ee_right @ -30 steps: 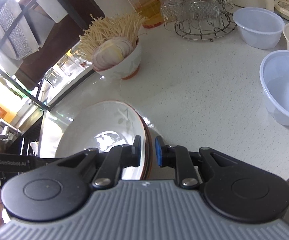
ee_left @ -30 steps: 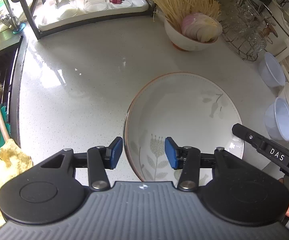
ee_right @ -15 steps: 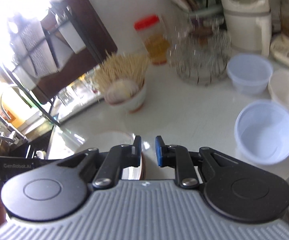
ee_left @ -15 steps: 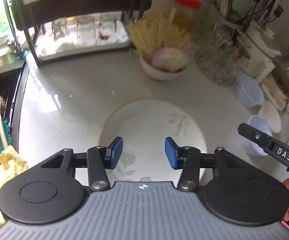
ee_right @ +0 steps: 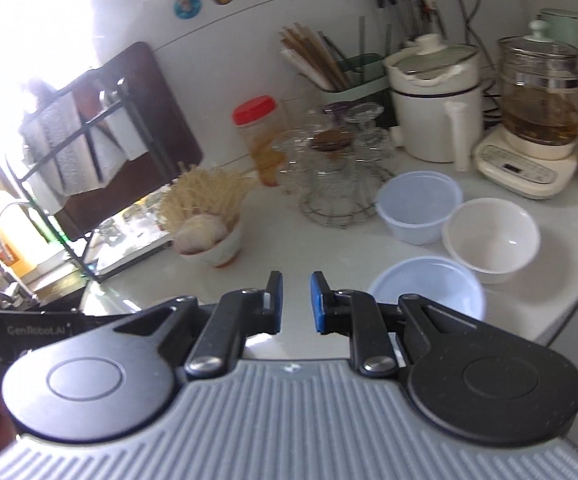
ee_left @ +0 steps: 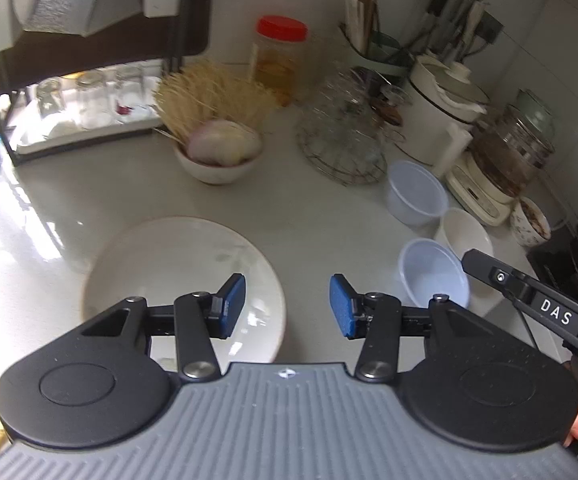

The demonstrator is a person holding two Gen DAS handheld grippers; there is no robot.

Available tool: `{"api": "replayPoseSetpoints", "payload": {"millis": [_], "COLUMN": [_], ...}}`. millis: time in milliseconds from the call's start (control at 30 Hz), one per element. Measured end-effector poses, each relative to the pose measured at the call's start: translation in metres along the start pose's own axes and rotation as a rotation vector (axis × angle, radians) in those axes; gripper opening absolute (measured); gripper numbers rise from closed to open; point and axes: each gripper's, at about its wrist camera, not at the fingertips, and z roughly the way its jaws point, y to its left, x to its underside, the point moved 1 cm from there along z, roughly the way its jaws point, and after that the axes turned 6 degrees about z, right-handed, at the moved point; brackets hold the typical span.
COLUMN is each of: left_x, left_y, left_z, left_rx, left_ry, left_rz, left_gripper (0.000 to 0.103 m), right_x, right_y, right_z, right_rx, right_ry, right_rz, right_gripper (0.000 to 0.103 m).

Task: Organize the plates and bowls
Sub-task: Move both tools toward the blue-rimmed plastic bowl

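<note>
A wide white plate with a brown rim (ee_left: 169, 268) lies flat on the pale counter. My left gripper (ee_left: 287, 306) hovers above its right edge, open, with nothing between the blue pads. My right gripper (ee_right: 296, 302) is lifted clear of the plate; its pads stand a narrow gap apart around nothing. Its black body (ee_left: 545, 312) shows at the right of the left wrist view. To the right sit a pale blue plastic bowl (ee_right: 427, 292), a second translucent bowl (ee_right: 419, 206) and a white bowl (ee_right: 493, 236). A bowl of noodles and sliced onion (ee_left: 217, 160) stands behind the plate.
A wire rack of glasses (ee_left: 341, 148), a red-lidded jar (ee_left: 279, 56), a white pot (ee_right: 433, 120) and a glass kettle (ee_right: 537, 96) line the back. A dark dish rack (ee_left: 89, 120) stands at the left. The counter's edge (ee_right: 561, 312) runs close beside the bowls.
Both grippers have risen and drawn back from the plate, and both views have tilted up. The right gripper's fingers, which straddled the plate's rim, now have nothing between them.
</note>
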Motion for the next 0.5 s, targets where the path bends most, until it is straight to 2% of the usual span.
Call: {"api": "replayPoseSetpoints", "payload": {"millis": [300,500], "left_x": [0.003,-0.004], "left_y": [-0.047,-0.067], "left_z": [0.037,0.061], "left_rx": [0.098,0.132], "left_ry": [0.048,0.068], "left_rz": [0.08,0.104], "left_gripper": [0.053,0.053], "right_x": [0.008,0.006], "right_y": [-0.041,-0.069], "right_z": [-0.013,-0.011], "right_rx": [0.094,0.142], "right_ry": [0.0,0.001], "right_rz": [0.062,0.11], "right_gripper": [0.019,0.019]}}
